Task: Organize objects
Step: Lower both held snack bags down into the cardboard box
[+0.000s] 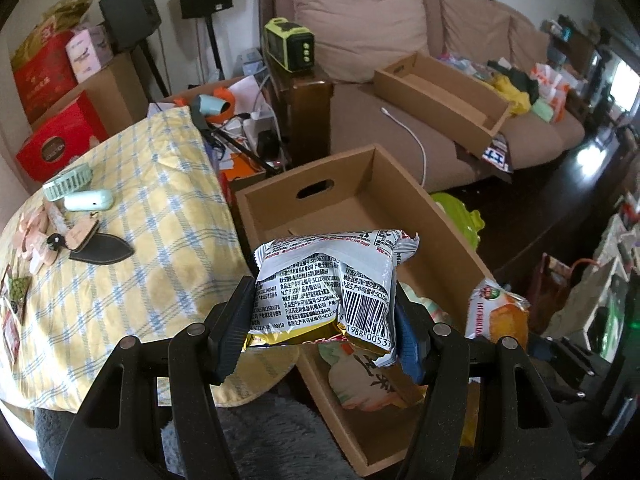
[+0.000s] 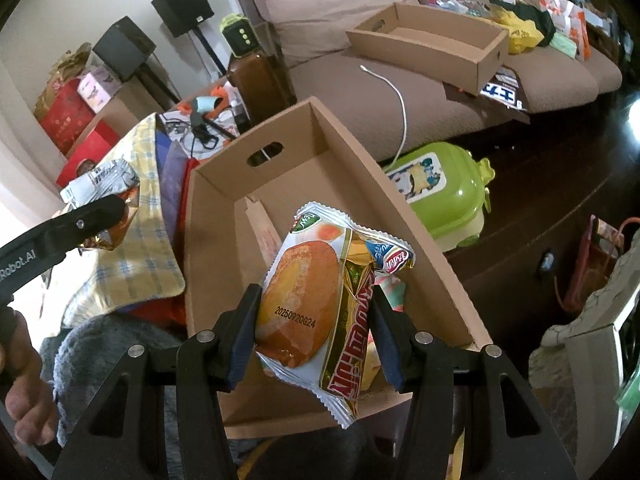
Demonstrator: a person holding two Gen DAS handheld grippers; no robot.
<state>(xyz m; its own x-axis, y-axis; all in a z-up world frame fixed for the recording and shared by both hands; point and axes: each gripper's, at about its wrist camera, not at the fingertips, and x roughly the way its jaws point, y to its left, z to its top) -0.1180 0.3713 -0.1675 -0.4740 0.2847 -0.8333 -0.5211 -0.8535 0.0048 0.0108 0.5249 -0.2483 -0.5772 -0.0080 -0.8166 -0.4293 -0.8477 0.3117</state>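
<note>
A: Where do the packets sit relative to the cardboard box (image 2: 424, 240)?

B: Both hang right above it. The right gripper (image 2: 314, 334) clamps the cake packet (image 2: 316, 312) over the near end, its long axis upright between the pads.

A: And the left gripper (image 1: 320, 320)?

B: It pinches the silver snack packet (image 1: 324, 292) over the box's left wall, so the right one is better placed to drop straight in

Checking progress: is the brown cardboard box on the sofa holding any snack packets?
No, the brown cardboard box on the sofa shows only its bare inside.
</note>
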